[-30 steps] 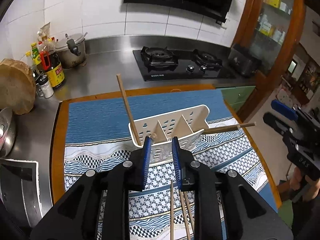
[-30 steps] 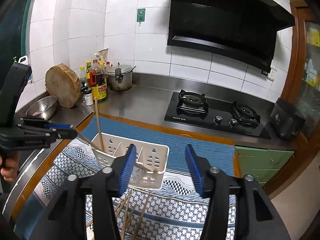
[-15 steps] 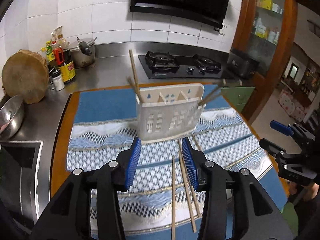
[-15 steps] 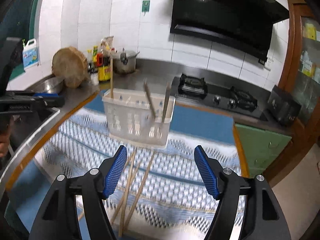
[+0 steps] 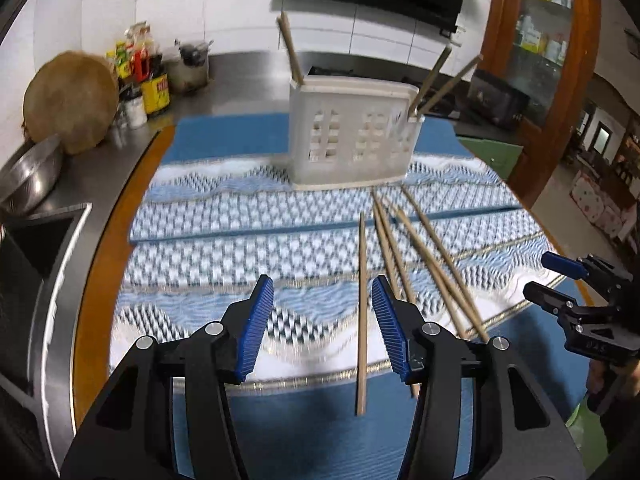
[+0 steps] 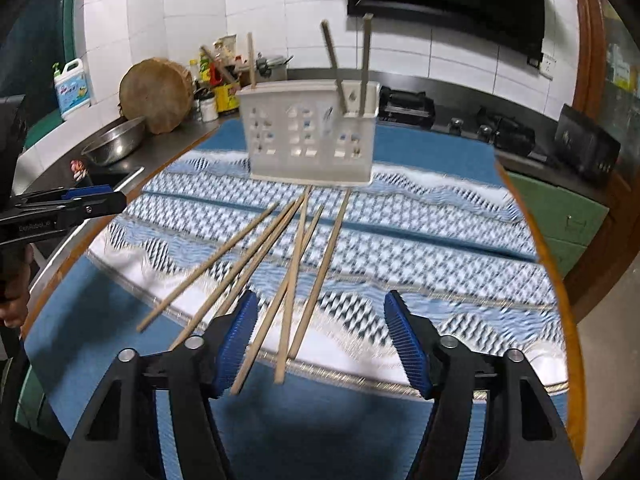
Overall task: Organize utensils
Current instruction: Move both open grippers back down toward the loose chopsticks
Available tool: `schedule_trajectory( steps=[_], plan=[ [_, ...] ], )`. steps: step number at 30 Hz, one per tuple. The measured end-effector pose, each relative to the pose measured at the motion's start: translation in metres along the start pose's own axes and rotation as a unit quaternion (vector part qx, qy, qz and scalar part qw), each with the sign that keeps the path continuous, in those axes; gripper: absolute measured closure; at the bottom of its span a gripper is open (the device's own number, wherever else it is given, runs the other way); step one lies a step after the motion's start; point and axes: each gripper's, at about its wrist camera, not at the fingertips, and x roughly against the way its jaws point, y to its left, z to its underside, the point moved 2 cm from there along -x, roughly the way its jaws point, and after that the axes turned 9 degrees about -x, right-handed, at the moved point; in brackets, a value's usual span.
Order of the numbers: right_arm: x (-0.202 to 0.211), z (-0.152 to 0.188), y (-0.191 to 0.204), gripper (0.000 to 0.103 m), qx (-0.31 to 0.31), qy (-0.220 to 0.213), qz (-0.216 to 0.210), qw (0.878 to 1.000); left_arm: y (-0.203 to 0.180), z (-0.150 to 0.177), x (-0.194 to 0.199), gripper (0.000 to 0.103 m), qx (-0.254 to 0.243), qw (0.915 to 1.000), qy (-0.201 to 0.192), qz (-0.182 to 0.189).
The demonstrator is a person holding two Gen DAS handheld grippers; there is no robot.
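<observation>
A white slotted utensil holder (image 5: 354, 136) stands upright on the blue patterned mat (image 5: 224, 248), also in the right wrist view (image 6: 310, 136). Three chopsticks stand in it: one at its left end (image 5: 290, 48) and two at its right end (image 5: 438, 76). Several loose wooden chopsticks (image 5: 400, 256) lie on the mat in front of it, fanned out in the right wrist view (image 6: 288, 264). My left gripper (image 5: 322, 328) is open and empty, low over the mat's near edge. My right gripper (image 6: 320, 344) is open and empty above the chopsticks' near ends.
A round wooden chopping block (image 6: 156, 94), a steel bowl (image 6: 114, 146), sauce bottles (image 5: 150, 76) and a pot (image 5: 192, 66) stand at the left back. A gas hob (image 6: 452, 120) lies behind the holder. A sink (image 5: 36, 240) is at the left.
The holder has been stood upright with the chopsticks in it. My left gripper has let go, opened and drawn back low to the mat. My right gripper has drawn back too.
</observation>
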Motion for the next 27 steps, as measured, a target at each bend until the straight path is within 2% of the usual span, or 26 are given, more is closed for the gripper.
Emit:
schedule_trajectory(
  steps=[4,8,12,17,27],
  plan=[
    [-0.009,0.009,0.006,0.049,-0.004,0.014,-0.014,1.0,0.001,0.019,-0.009,0.05,0.01,0.9999,0.013,-0.003],
    [-0.021,0.015,0.011,0.06,0.0,0.031,-0.023,0.999,0.002,0.035,-0.017,0.048,0.021,0.9994,0.026,-0.002],
    [-0.032,0.019,0.016,0.075,0.006,0.047,-0.029,0.998,0.005,0.044,-0.02,0.046,0.027,0.9992,0.03,-0.006],
    [-0.048,0.018,0.017,0.085,0.005,0.062,-0.035,0.997,0.008,0.048,-0.021,0.045,0.033,0.999,0.031,-0.008],
    [-0.074,0.018,0.017,0.092,0.016,0.082,-0.018,0.996,-0.002,0.049,-0.023,0.047,0.015,0.9995,0.027,0.006]
  ],
)
